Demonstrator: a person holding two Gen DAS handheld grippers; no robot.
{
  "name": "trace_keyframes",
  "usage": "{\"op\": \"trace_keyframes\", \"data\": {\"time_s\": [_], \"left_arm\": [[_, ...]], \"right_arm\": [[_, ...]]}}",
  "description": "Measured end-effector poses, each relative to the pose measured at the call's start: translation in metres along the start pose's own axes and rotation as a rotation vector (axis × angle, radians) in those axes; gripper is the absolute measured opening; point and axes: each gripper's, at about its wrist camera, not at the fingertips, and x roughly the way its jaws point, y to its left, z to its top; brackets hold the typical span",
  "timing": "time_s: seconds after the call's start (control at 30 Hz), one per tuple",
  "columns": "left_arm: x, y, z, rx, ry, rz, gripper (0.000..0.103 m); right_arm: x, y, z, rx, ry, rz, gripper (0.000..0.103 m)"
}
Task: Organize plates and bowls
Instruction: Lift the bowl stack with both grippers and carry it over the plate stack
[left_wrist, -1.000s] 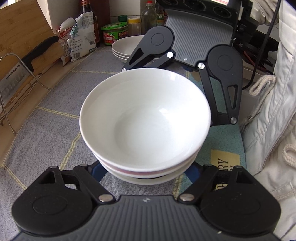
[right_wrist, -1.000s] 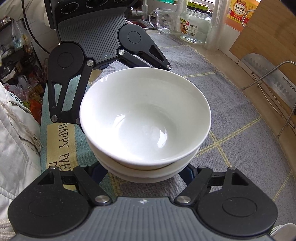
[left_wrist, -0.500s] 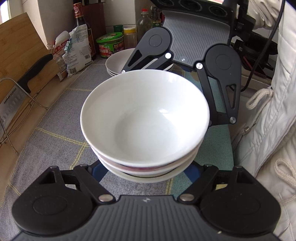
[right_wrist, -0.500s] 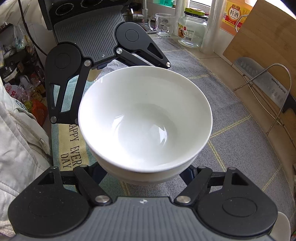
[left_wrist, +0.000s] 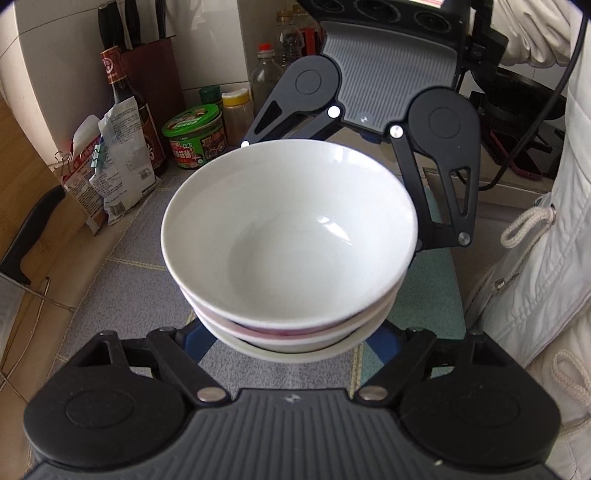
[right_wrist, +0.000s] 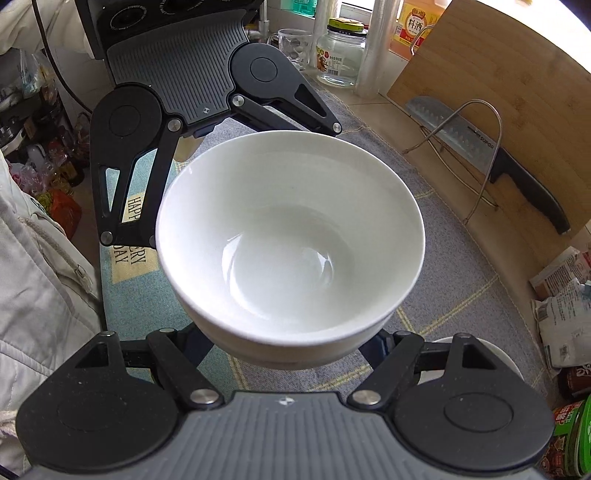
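A stack of white bowls (left_wrist: 290, 243) is being held in the air between the two grippers, above the grey woven mat (left_wrist: 122, 295) that covers the counter. The left gripper (left_wrist: 291, 345) is being pressed in from one side of the stack and the right gripper (right_wrist: 295, 349) from the opposite side, so that each device is being seen across the bowls by the other's camera. Both sets of jaws are being kept spread wide around the lower bowls; the fingertips themselves are being hidden under the rims, so the exact contact cannot be told, though the stack is evidently being carried by this two-sided cradle. A two-handed hold is probably being used because several nested bowls are too broad and heavy for one pinch. The stack is being kept level, presumably so the top bowl is not being tipped out. At the mat's far end, beside the green tin (left_wrist: 194, 134), part of another white dish (right_wrist: 476, 354) is being glimpsed, likely the destination.
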Motion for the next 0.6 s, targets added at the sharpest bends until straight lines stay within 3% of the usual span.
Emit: {"op": "trace_keyframes", "data": {"time_s": [0.37,0.6], "left_arm": [[0.059,0.018,0.060,0.075,-0.040,0.002,0.085],[0.089,0.024,0.074,0.090,-0.031,0.004,0.085]], "right_arm": [[-0.038,-0.047,-0.054,0.020,0.023,-0.092,0.084],[-0.043,-0.076,-0.084,0.030,0.038,-0.124,0.084]]}}
